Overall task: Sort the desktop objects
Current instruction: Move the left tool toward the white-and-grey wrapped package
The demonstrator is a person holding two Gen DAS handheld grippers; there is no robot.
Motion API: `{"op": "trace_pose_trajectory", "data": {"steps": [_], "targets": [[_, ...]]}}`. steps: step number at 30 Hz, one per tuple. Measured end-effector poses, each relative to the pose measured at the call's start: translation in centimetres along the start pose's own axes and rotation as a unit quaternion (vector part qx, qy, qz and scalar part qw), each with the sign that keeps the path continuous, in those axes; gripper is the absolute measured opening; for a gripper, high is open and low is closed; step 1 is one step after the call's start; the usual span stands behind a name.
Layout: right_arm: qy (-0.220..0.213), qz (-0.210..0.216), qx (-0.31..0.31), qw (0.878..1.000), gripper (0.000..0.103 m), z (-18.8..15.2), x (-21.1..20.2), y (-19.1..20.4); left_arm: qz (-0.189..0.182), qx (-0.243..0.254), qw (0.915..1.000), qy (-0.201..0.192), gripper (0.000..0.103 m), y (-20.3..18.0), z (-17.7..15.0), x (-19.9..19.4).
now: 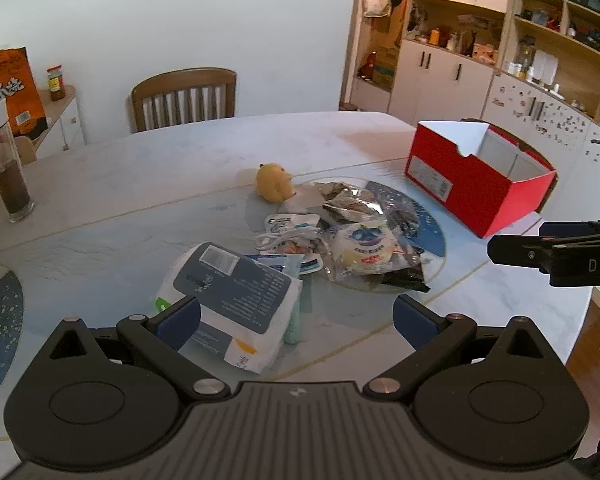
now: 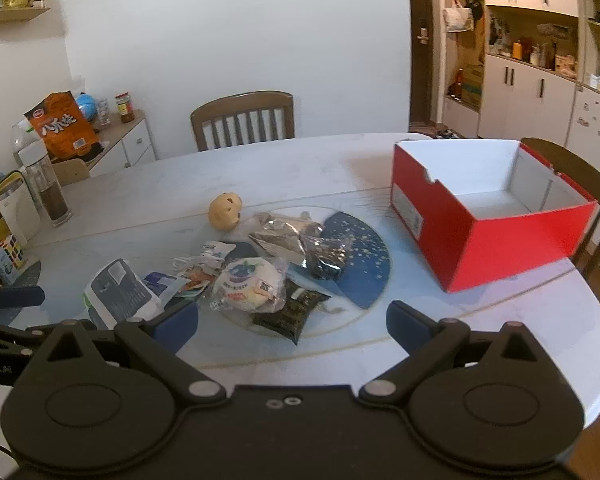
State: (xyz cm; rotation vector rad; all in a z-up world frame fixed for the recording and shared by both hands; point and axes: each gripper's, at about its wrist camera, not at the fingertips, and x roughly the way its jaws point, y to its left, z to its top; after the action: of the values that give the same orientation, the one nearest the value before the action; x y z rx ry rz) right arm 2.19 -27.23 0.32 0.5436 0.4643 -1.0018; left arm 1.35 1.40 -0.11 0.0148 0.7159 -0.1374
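Landmark: red box [image 2: 484, 236], open-topped, looks empty, standing on the surface [image 2: 300, 168] toward the far right side.

Left tongs [image 1: 296, 320]: jaws spread fully, nothing between the pads. They hang over the tissue pack [image 1: 236, 300], the item of the pile lying farthest from the red box.

Right tongs [image 2: 292, 326]: jaws equally wide, holding nothing. They hover over the near edge of the pile, closer to the red box than the left pair.

Task items all lie loose, left of the red box and well apart from it: the tissue pack, a round blueberry-print snack bag [image 2: 246, 286], a dark packet [image 2: 290, 312] partly under that bag, crumpled foil wrappers [image 2: 296, 240] on the side toward the box, small white sachets and a coiled white cord [image 1: 284, 236] in the middle, and a yellow plush toy [image 2: 225, 210] beyond the pile. Nothing is in the box yet, so sorting appears not begun.

Risks, as judged:
- Items overlap. Closing on the snack bag may drag the dark packet or a sachet with it.
- Foil and film wrappers are probably slippery and crushable; a pinch on a loose corner could slip during the carry to the red box.
- The cord may snag neighbours when lifted.
- Both tongs work the same small pile; the two could collide.
- The box's near wall is tall; a low carry could knock or shove it.
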Motion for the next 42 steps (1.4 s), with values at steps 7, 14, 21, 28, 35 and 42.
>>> {"op": "trace_pose_trajectory", "data": {"steps": [7,14,21,28,35,42], "targets": [[0.007,0.014,-0.01,1.0,0.101,0.7,1.9,-0.2,-0.001,-0.009,0.9999,0.008,0.103,0.0,0.4,1.2],[0.019,0.015,-0.021,1.0,0.101,1.0,3.9,-0.4,0.011,0.004,0.9999,-0.001,0.103,0.0,1.1,2.5],[0.024,0.004,-0.02,1.0,0.099,1.3,6.3,-0.5,0.031,0.015,0.9993,-0.016,0.103,0.8,1.4,4.7],[0.028,-0.007,-0.014,0.999,0.098,1.6,8.2,-0.3,0.036,0.033,0.9987,-0.017,0.103,2.0,1.8,6.5],[0.036,-0.02,-0.011,0.999,0.097,1.7,10.0,0.1,0.06,0.001,0.9982,0.008,0.103,4.6,1.4,8.1],[0.044,-0.024,-0.017,0.999,0.096,1.7,12.1,1.0,0.047,-0.007,0.9983,0.033,0.103,6.1,0.6,9.9]]}}
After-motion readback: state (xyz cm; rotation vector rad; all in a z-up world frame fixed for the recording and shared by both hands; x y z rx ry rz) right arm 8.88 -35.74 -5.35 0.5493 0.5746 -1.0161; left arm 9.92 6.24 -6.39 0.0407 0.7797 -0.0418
